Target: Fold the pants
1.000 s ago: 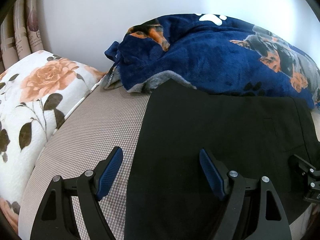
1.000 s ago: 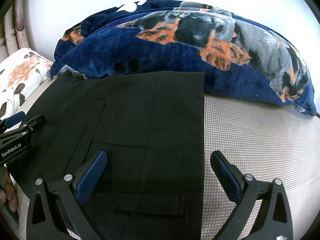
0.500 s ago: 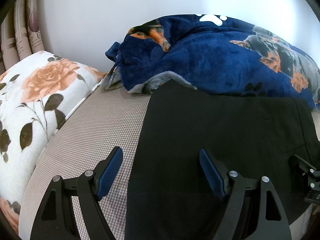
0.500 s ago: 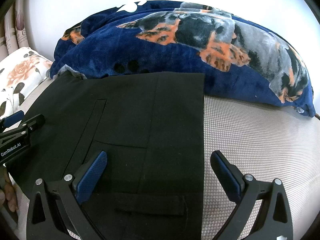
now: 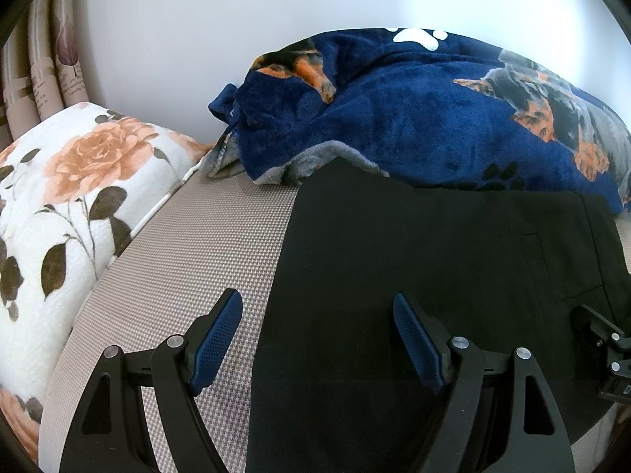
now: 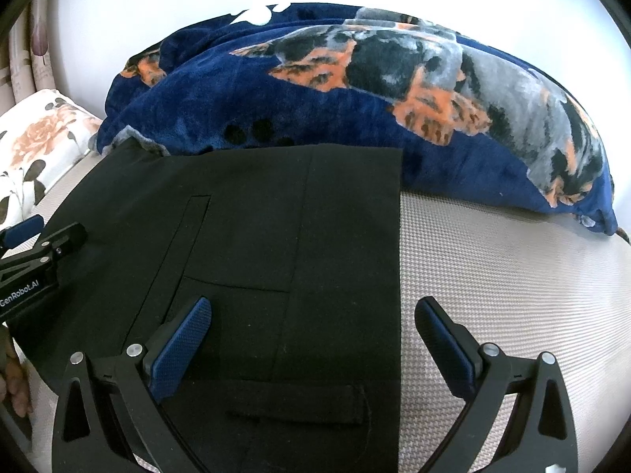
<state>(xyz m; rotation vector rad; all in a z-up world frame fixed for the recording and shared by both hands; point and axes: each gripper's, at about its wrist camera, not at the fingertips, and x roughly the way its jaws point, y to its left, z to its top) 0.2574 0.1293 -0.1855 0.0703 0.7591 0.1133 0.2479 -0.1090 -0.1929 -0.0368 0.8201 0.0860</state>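
Pants point(image 6: 276, 260): black, lay flat in a folded rectangle on the bed; filled the centre and lower left of the right wrist view, and the centre and right of the left wrist view point(image 5: 414, 276).
Pants detail: straight right edge ran down the middle of the right wrist frame; a seam, a narrow welt slit and a belt loop point(image 6: 295, 400) near the bottom edge showed on the top layer.
Pants far edge: touched the blanket along the upper part of both frames.
Left hand-held gripper point(image 5: 317, 339): jaws spread wide, nothing between them; left pad over bare bed cover, right pad over the black cloth, so it straddled the pants' left edge. Whether the pads touched the cloth could not be told. Also seen at the left edge of the right wrist view point(image 6: 35, 252).
Right hand-held gripper point(image 6: 313, 343): jaws spread wide, nothing held; left pad over the pants, right pad over the bed cover, straddling the right edge. Its tip showed at the lower right of the left wrist view point(image 5: 603, 347).
Bed point(image 6: 493, 276): beige woven cover, bare at the right of the right wrist frame and left of centre in the left wrist frame point(image 5: 197, 260).
Blanket point(image 6: 355, 90): navy fleece with dog and paw prints, heaped behind the pants against the wall point(image 5: 414, 118).
Pillow point(image 5: 71, 197): white with orange roses, left of the left wrist frame, apart from the pants.
Wall point(image 5: 177, 39): plain white, upper part of frame.
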